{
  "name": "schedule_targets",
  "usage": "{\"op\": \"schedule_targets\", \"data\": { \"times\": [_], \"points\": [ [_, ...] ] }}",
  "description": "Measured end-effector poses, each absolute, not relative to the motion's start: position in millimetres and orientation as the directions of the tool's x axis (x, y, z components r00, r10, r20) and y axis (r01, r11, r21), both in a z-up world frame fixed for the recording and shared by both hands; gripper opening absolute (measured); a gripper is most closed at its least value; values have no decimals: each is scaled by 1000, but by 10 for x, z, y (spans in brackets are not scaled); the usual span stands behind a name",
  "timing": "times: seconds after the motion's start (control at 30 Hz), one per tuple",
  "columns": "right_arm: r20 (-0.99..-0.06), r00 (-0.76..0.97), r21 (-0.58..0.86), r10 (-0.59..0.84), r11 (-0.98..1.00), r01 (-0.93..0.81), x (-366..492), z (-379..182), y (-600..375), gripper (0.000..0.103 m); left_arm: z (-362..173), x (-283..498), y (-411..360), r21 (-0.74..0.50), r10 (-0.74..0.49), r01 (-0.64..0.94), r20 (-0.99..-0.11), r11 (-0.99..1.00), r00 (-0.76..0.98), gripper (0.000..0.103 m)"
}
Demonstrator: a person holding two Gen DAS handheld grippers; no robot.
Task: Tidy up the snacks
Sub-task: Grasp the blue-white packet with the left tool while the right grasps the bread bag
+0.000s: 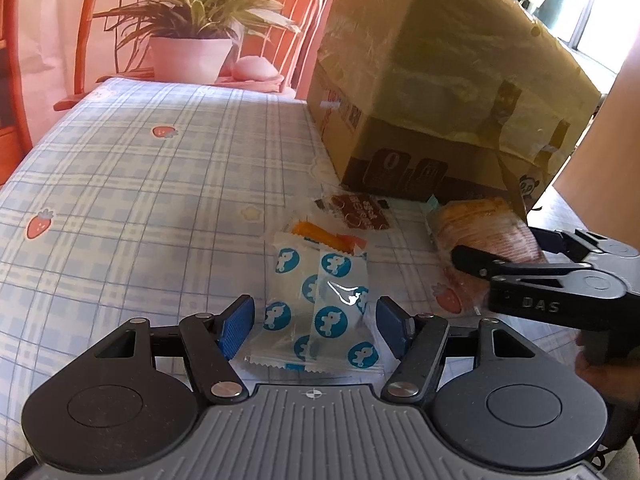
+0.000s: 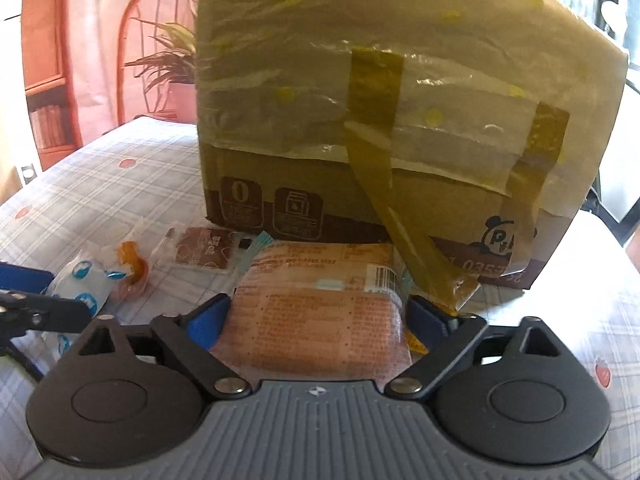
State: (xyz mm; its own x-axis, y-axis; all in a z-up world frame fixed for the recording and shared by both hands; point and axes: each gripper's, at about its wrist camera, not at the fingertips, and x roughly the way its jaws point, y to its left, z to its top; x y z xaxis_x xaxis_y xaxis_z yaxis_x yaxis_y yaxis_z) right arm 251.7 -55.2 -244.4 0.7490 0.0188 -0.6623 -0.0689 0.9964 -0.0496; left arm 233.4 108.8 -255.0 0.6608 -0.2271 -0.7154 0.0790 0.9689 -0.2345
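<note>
Looking down my left gripper (image 1: pixel 316 322), I see the 2 white snack packs with blue dots (image 1: pixel 320 308) lying right between its blue pads, which are spread apart and not touching them. The packs point long-ways, away from me, toward the cardboard box (image 1: pixel 440 80), so the pads sit on their long sides. That is good for a squeeze.

My right gripper (image 2: pixel 318 320) is wide open around the big pink bread pack (image 2: pixel 320 300), and I think its pads just touch the sides. This pack also points at the box.

Both packs lie on the checked counter (image 1: pixel 140 180). A small brown pack (image 1: pixel 362 210) and an orange one (image 1: pixel 320 236) wait nearer the box.
</note>
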Motion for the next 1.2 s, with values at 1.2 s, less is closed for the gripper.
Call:
{"op": "schedule_targets", "data": {
  "times": [1.2],
  "points": [
    [-561,803,211,201,973,-96,1867,-2308,-916,78,-2121,2031,887,-198,-192,80,-654,977,732,48]
  ]
}}
